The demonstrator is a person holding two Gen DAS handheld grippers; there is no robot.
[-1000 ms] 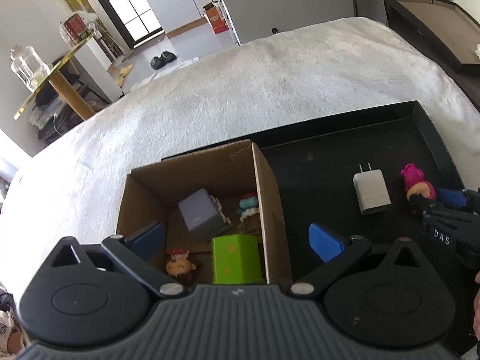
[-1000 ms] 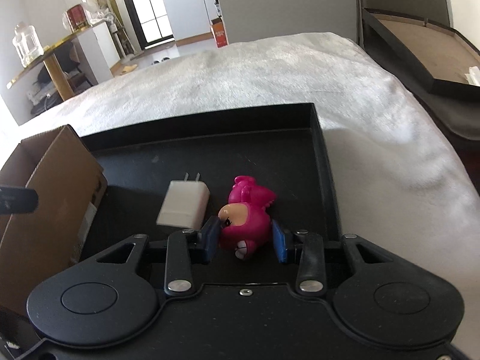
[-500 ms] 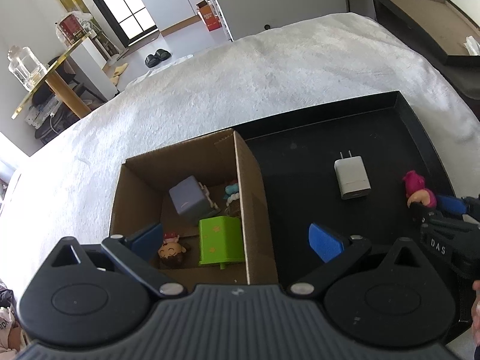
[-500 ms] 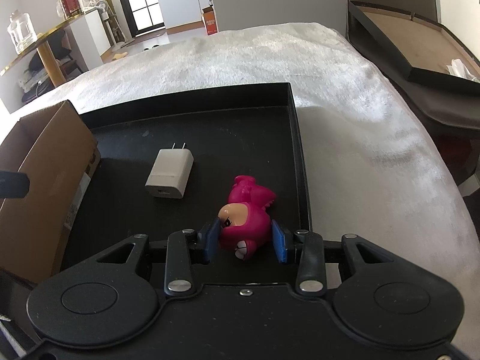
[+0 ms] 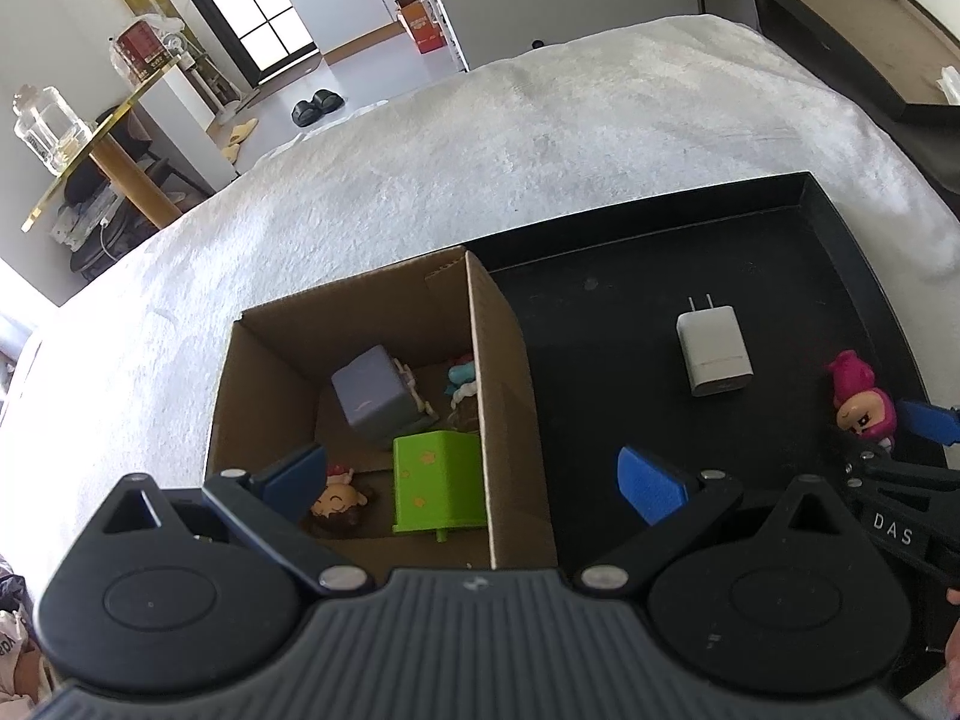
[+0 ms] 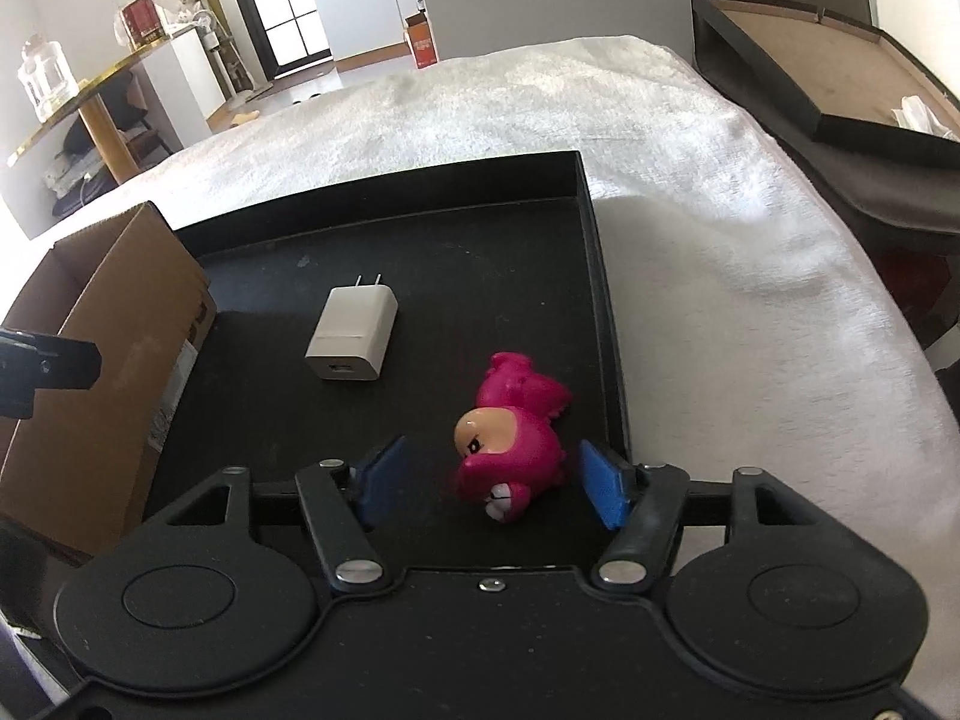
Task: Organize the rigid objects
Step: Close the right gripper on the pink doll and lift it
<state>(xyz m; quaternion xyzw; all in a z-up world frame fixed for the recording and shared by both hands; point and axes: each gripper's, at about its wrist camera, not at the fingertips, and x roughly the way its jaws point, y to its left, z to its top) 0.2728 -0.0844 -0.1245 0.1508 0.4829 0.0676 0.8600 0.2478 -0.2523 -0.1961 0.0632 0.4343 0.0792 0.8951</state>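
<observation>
Pink figurine (image 6: 510,438) lies on its side on the black tray (image 6: 600,300) between the right gripper (image 6: 492,480)'s opening jaws, touching neither pad, head nearest, while the spread, empty left gripper (image 5: 474,480) hovers over the cardboard box (image 5: 504,360).

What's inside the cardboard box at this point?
Inside the cardboard box: a grey-purple cube, a green block, a smiling brown-haired figurine partly behind the left hand-held gripper's finger, and a teal-topped figure half hidden by the box wall. The near corners are covered.
</observation>
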